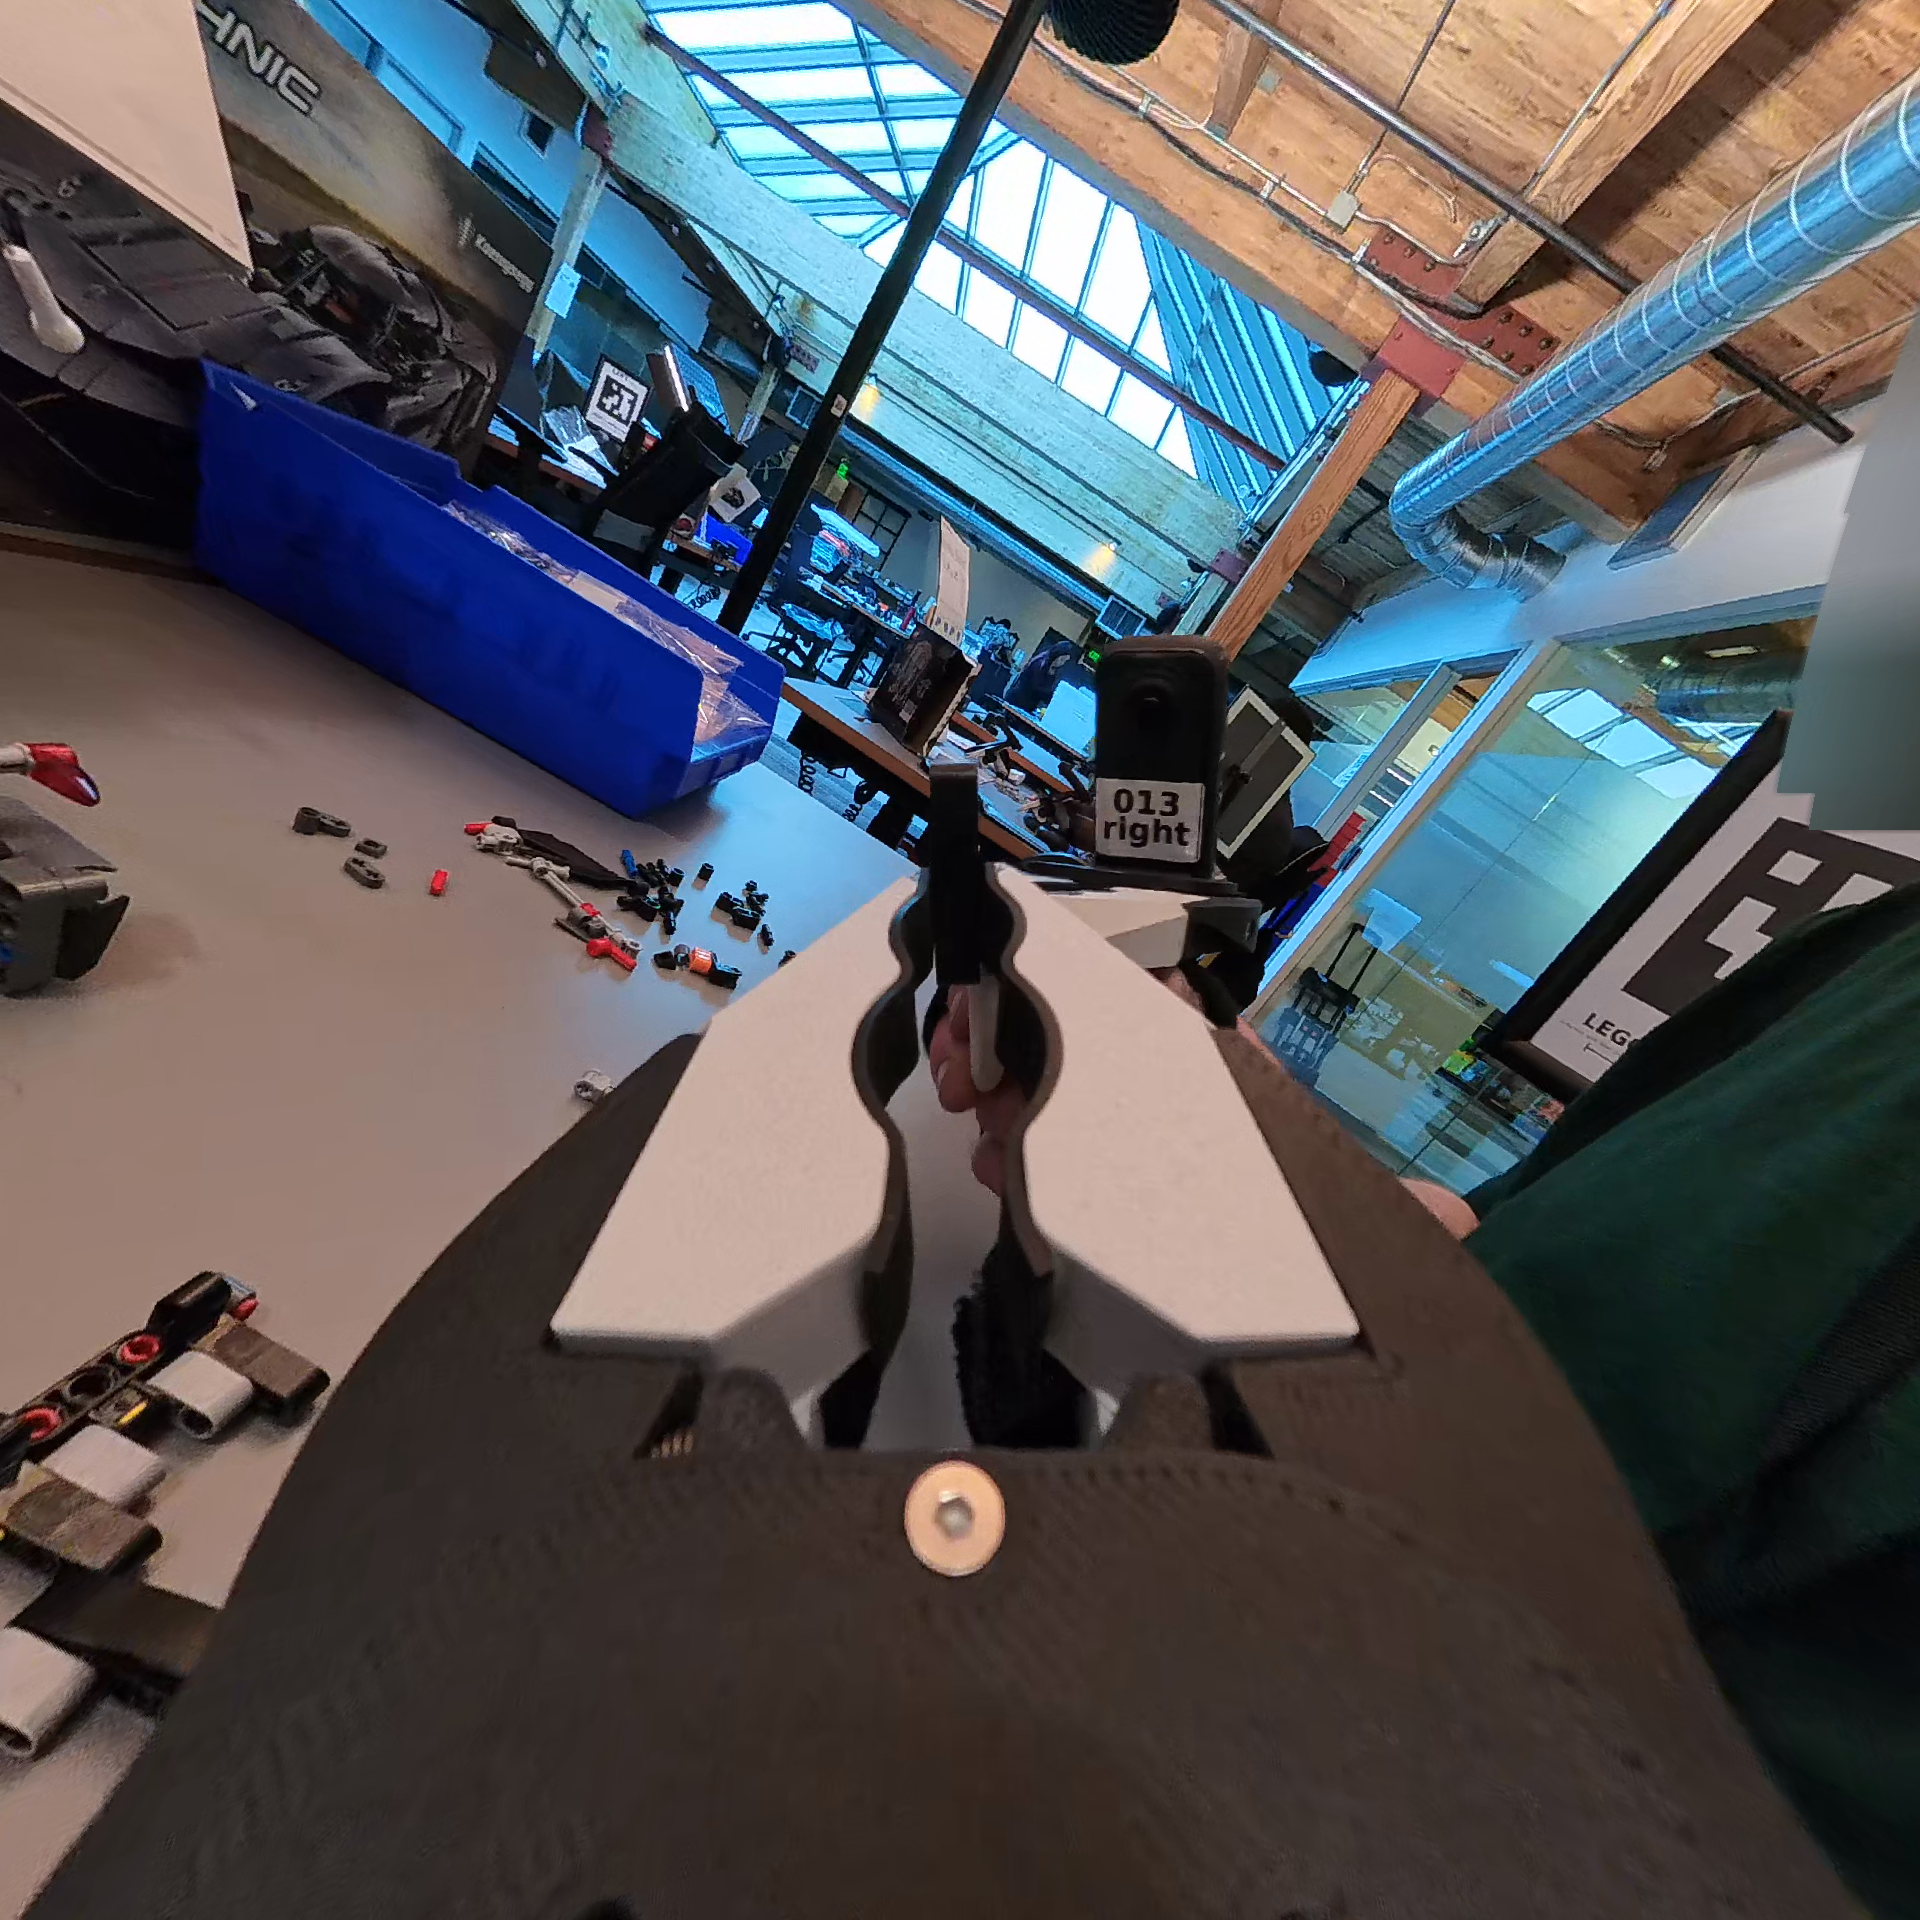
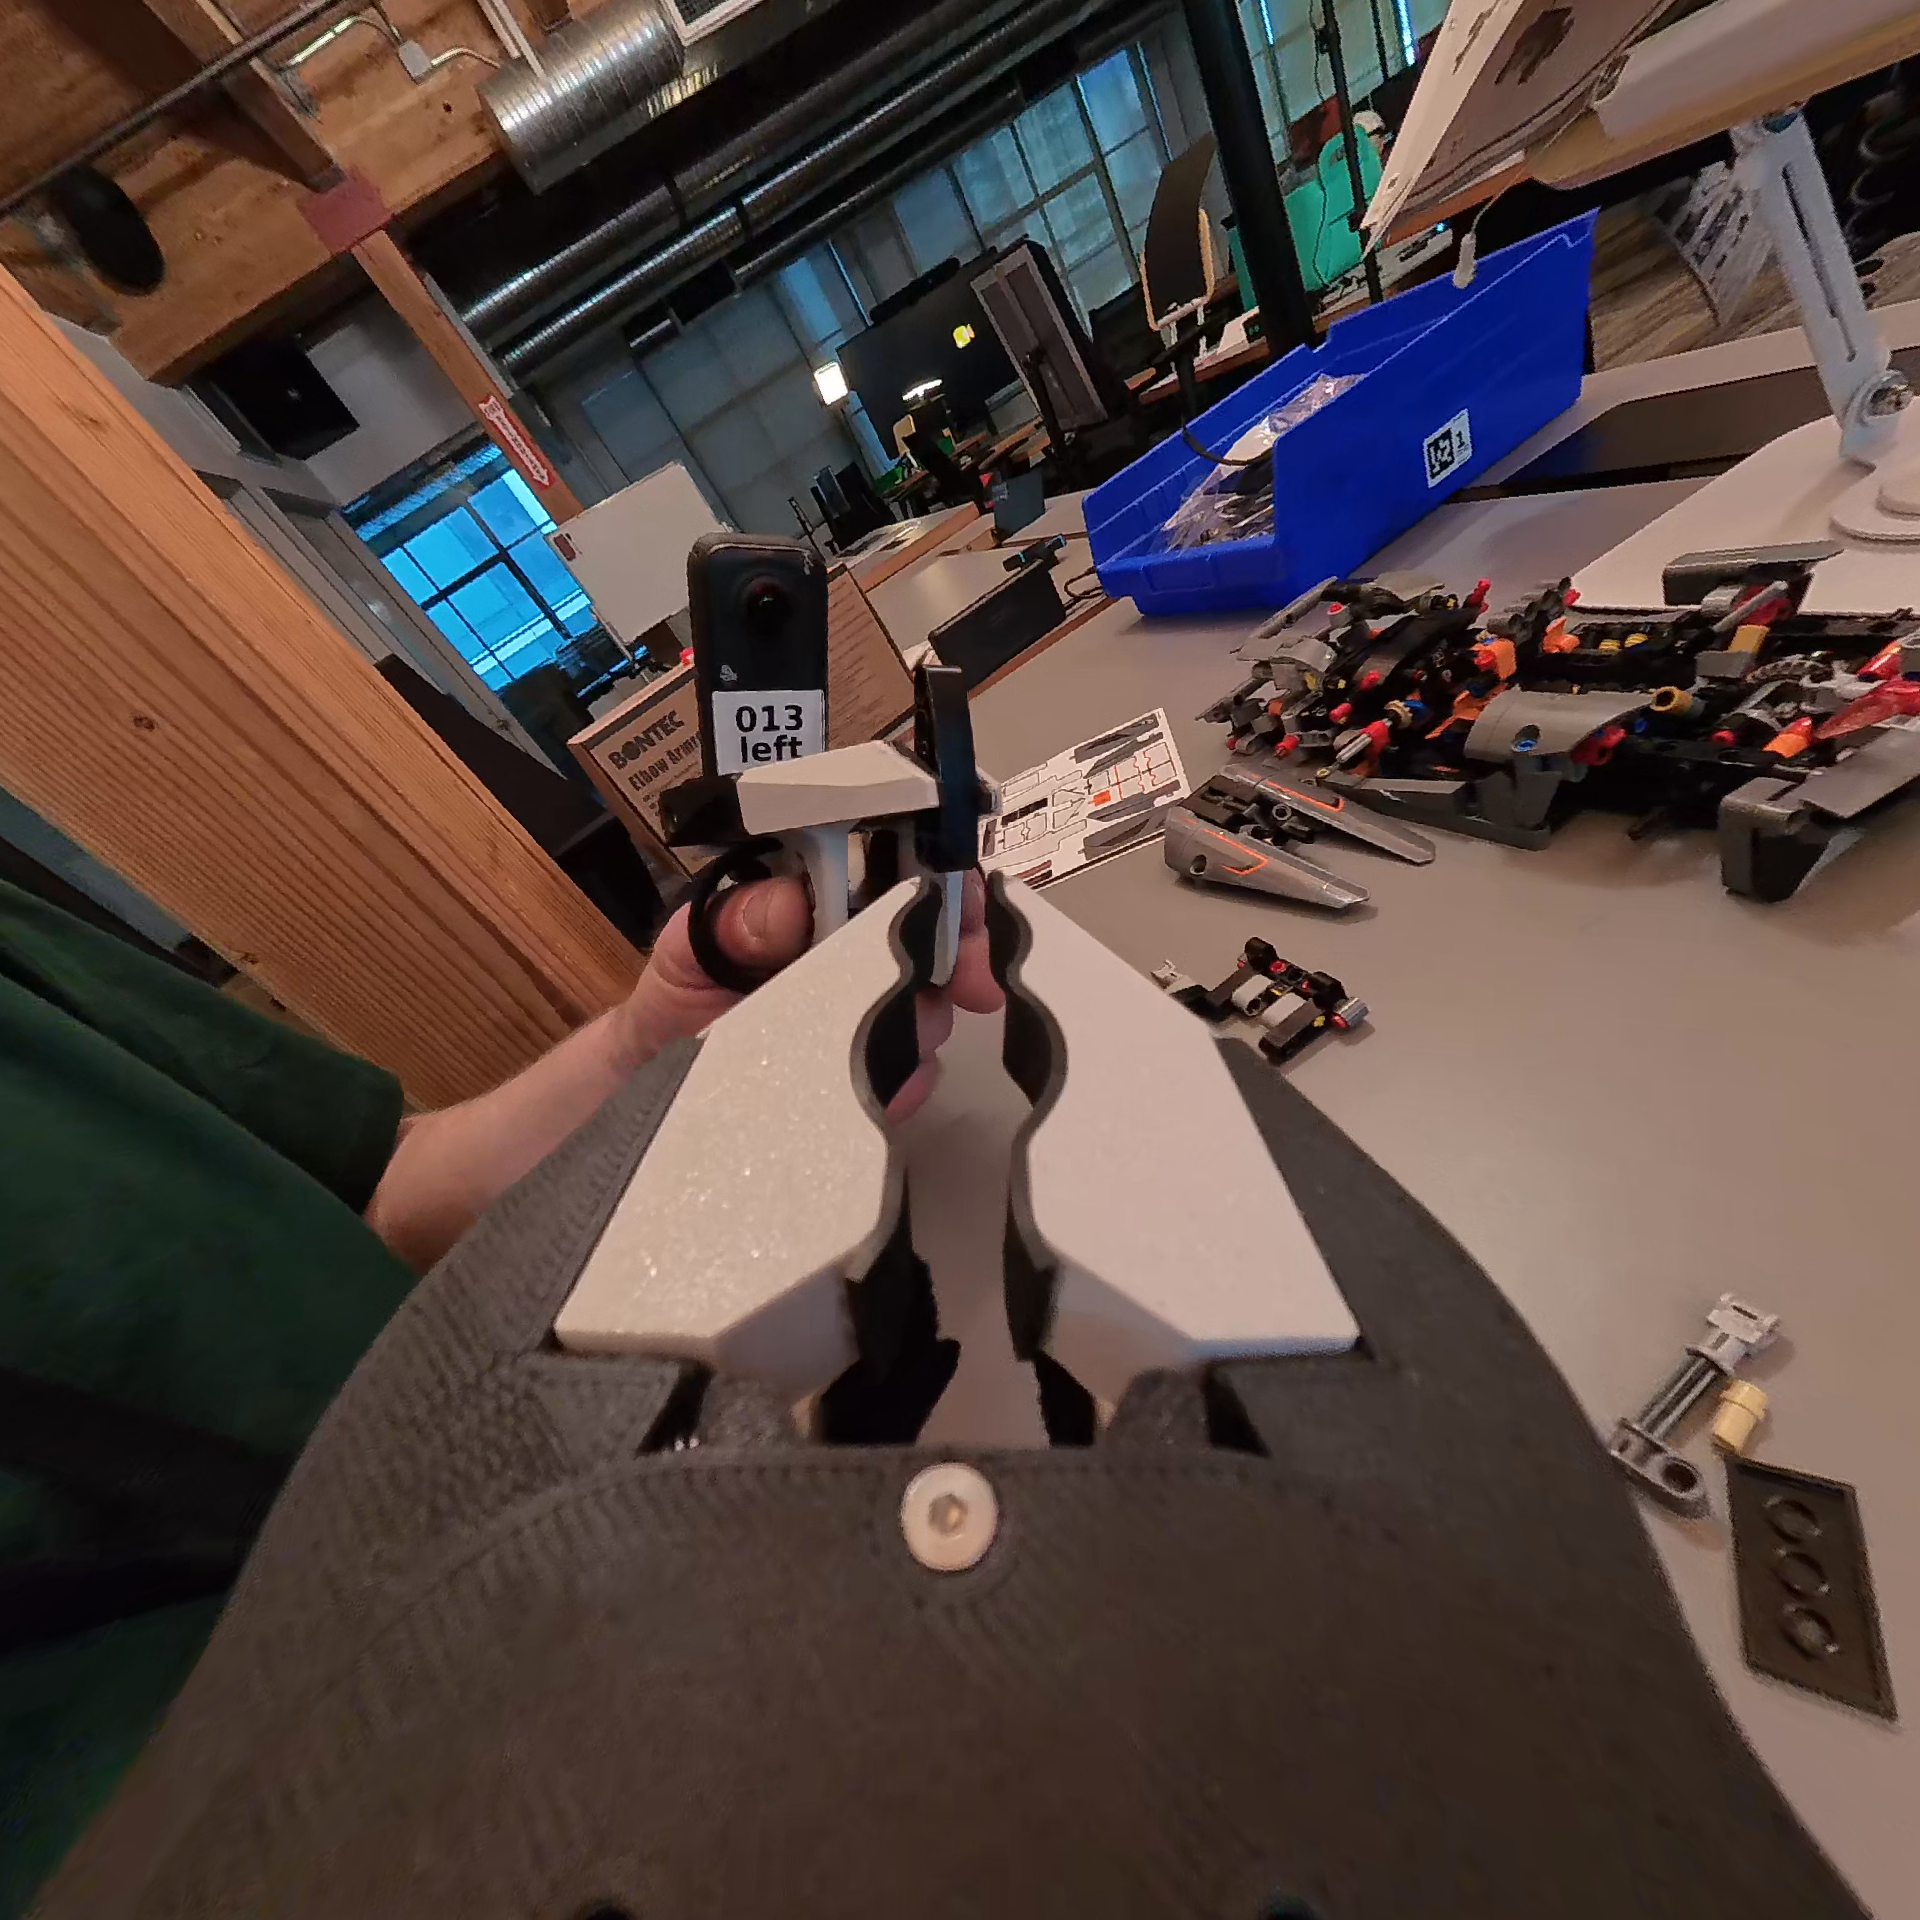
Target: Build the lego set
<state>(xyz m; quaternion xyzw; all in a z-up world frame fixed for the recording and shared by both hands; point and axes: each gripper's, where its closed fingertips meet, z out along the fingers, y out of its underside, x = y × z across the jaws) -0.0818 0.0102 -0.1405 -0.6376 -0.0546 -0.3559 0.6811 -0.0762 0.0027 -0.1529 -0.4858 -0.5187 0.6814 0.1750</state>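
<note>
My two grippers face each other above the grey table (image 2: pixel 1455 1143). A flat black lego piece (image 1: pixel 954 873) with a thin light strip (image 1: pixel 982 1029) under it stands upright where their tips meet. My left gripper (image 1: pixel 958 885) has its fingers nearly closed around the black piece. My right gripper (image 2: pixel 954 899) has its fingers closed to a narrow gap around the strip (image 2: pixel 948 925), with the black piece (image 2: pixel 945 769) sticking up above. A large, partly built car model (image 2: pixel 1558 707) lies at the right.
A blue bin (image 2: pixel 1351 447) with plastic bags stands at the back, also in the left wrist view (image 1: pixel 468 582). On the table lie loose small parts (image 1: pixel 623 894), a sticker sheet (image 2: pixel 1081 800), a small sub-assembly (image 2: pixel 1278 997), a grey axle piece (image 2: pixel 1694 1392), a black holed plate (image 2: pixel 1808 1579) and a beam assembly (image 1: pixel 125 1455). My left and right fingertips are right by each other. Both grippers' tips are roughly 15 cm from the small sub-assembly (image 2: pixel 1278 997). Seen from the left wrist view (image 1: pixel 204 1371) as well.
</note>
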